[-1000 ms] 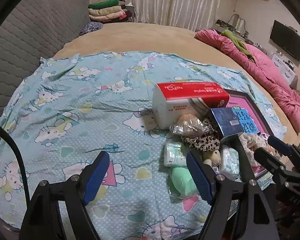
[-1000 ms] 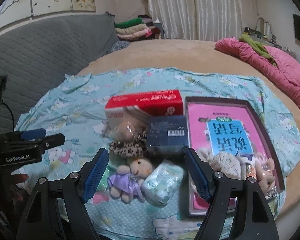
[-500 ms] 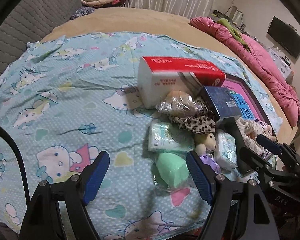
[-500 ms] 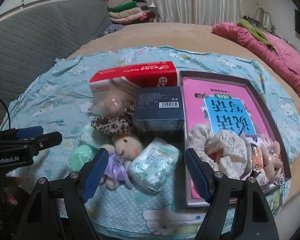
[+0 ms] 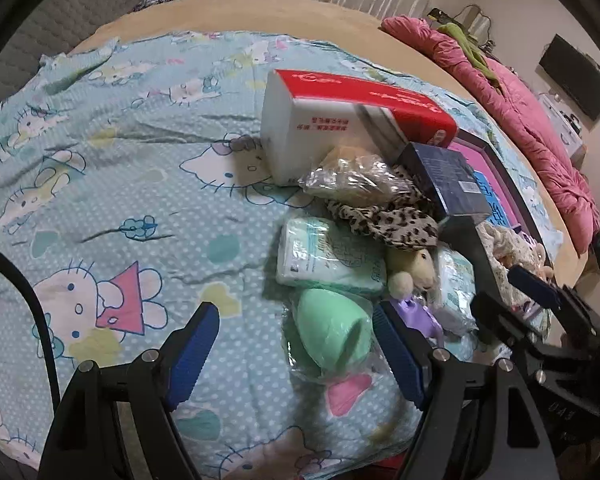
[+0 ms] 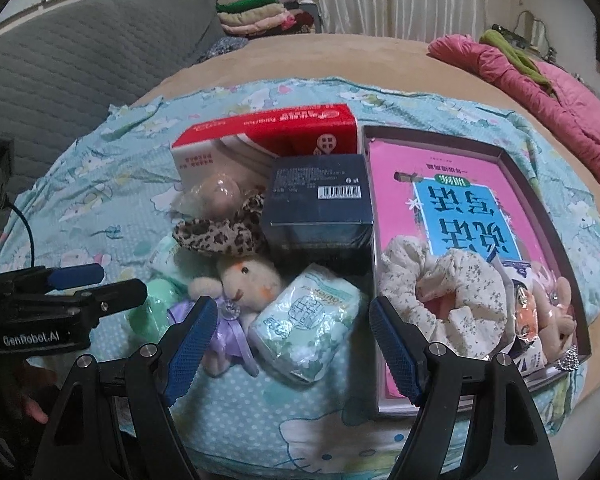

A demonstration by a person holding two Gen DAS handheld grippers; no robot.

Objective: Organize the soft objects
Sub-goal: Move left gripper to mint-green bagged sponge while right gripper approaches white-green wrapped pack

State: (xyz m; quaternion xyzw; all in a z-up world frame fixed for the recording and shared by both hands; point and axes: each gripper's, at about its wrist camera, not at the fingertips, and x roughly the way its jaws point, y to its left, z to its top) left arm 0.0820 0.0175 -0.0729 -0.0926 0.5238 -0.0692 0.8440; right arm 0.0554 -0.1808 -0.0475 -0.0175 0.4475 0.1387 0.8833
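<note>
A pile of soft things lies on a Hello Kitty sheet. My left gripper (image 5: 296,350) is open above the sheet, with a bagged green sponge (image 5: 332,332) just inside its right finger. Beyond it lie a tissue pack (image 5: 328,256), a leopard scrunchie (image 5: 384,220) and a plush toy in a purple dress (image 5: 414,276). My right gripper (image 6: 290,344) is open over a second tissue pack (image 6: 304,324), with the plush toy (image 6: 236,296) at its left finger. A dark shallow box (image 6: 516,160) at the right holds a cream floral scrunchie (image 6: 444,292) and a small pink plush (image 6: 556,312).
A red and white tissue box (image 6: 268,140) and a dark blue carton (image 6: 320,204) stand behind the pile. A pink book (image 6: 460,192) lines the box. A pink quilt (image 5: 532,120) lies at the far right, a grey padded headboard (image 6: 80,60) at the left.
Both grippers have sunk and tilted down toward the pile, so the objects appear larger and nearer. Neither gripper's opening has changed and nothing on the bed has moved.
</note>
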